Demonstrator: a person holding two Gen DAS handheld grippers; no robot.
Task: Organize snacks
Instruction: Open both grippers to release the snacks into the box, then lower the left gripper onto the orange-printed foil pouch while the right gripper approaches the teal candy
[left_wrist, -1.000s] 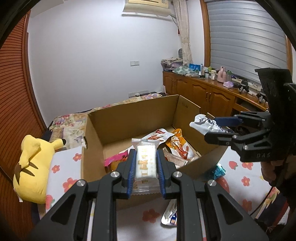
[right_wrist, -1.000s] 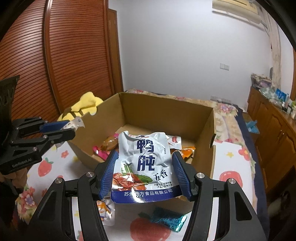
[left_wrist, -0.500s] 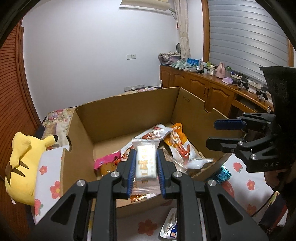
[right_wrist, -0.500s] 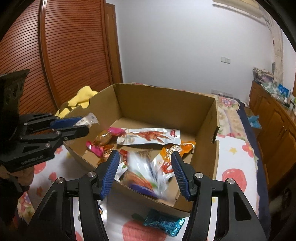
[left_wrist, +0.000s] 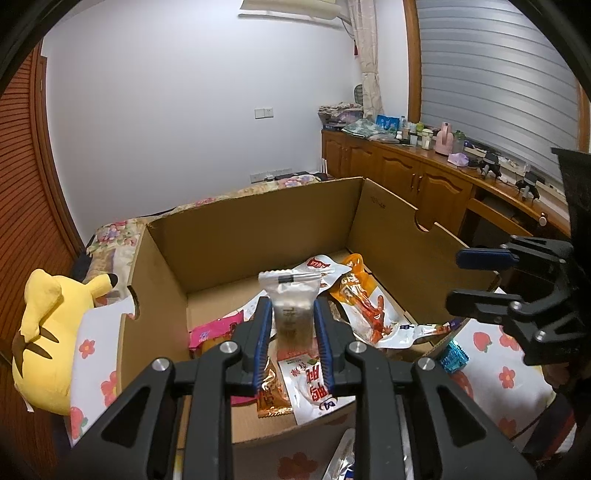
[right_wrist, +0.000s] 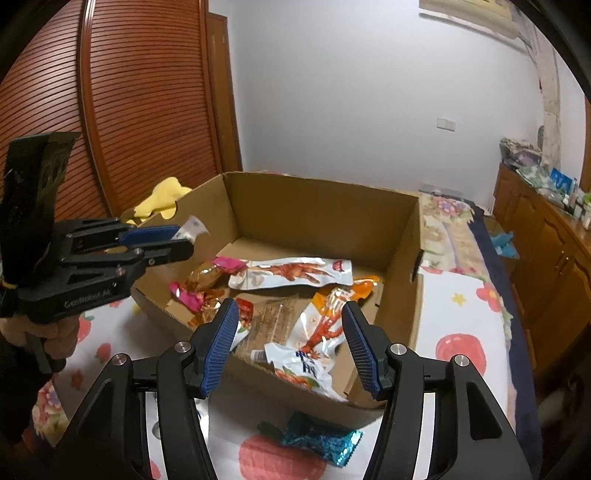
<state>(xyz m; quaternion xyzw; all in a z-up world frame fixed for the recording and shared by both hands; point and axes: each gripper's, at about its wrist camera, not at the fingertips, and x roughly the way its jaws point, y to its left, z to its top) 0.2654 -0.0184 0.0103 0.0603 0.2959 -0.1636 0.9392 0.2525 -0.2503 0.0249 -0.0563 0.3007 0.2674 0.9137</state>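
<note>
An open cardboard box (left_wrist: 266, 218) (right_wrist: 321, 206) stands on a flowered bedspread and holds several snack packets. My left gripper (left_wrist: 291, 317) is shut on a small clear-wrapped white snack (left_wrist: 293, 306) and holds it above the box's near part; it shows in the right wrist view (right_wrist: 173, 240) over the box's left wall. My right gripper (right_wrist: 290, 339) is open and empty above the box's near edge; it shows in the left wrist view (left_wrist: 476, 277). The white and blue pouch (right_wrist: 306, 369) lies in the box below it. A teal packet (right_wrist: 321, 441) lies on the bedspread outside the box.
A yellow plush toy (left_wrist: 44, 332) lies left of the box. A silver packet (left_wrist: 343, 458) lies on the bedspread in front of the box. Wooden cabinets (left_wrist: 406, 177) with clutter on top line the right wall. A slatted wooden door (right_wrist: 129, 110) is at the left.
My right gripper opened and dropped the white and blue pouch into the box. My left gripper moved forward over the box with the white snack held.
</note>
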